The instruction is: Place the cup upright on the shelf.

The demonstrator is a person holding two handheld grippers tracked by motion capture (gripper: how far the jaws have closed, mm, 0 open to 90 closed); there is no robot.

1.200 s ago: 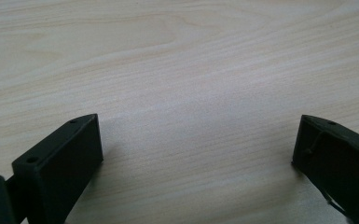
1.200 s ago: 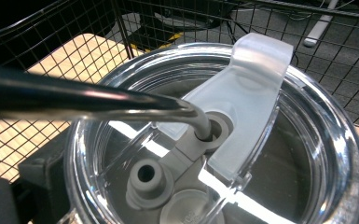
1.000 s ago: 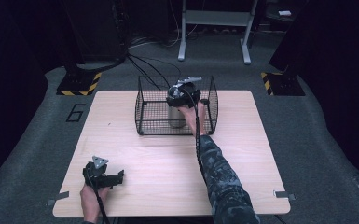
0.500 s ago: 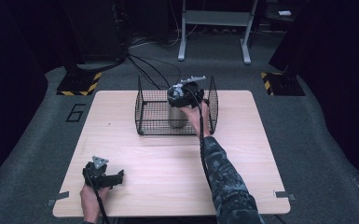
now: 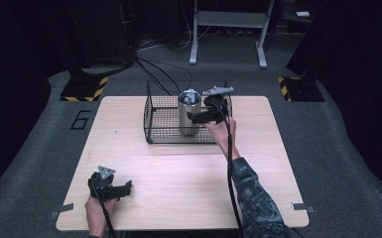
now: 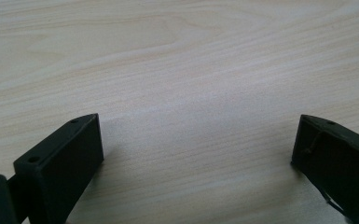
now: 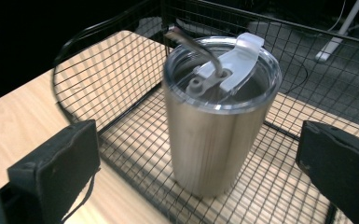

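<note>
- The left gripper (image 5: 110, 187) rests on the table (image 5: 178, 178) at the near edge, well apart from the basket, held in a hand; in the left gripper view its jaws stand wide apart with only bare wood between them.
- The wire basket (image 5: 159, 121) sits on the far half of the table, open at the top, with a thin grid floor and walls.
- The steel cup (image 5: 189, 113) stands upright on the basket floor, towards its right side, with a clear lid (image 7: 224, 70) pressed on top.
- The right gripper (image 5: 203, 115) is at the basket's right side, just beside the cup; in the right gripper view its jaws are spread, one on each side of the cup and not touching it.
- The cup looks stiff and smooth, so probably slippery and moderately heavy for its size, heavier if filled.
- The best hold is likely across the straight metal wall at mid-height, below the lid, which might pop off if squeezed.
</note>
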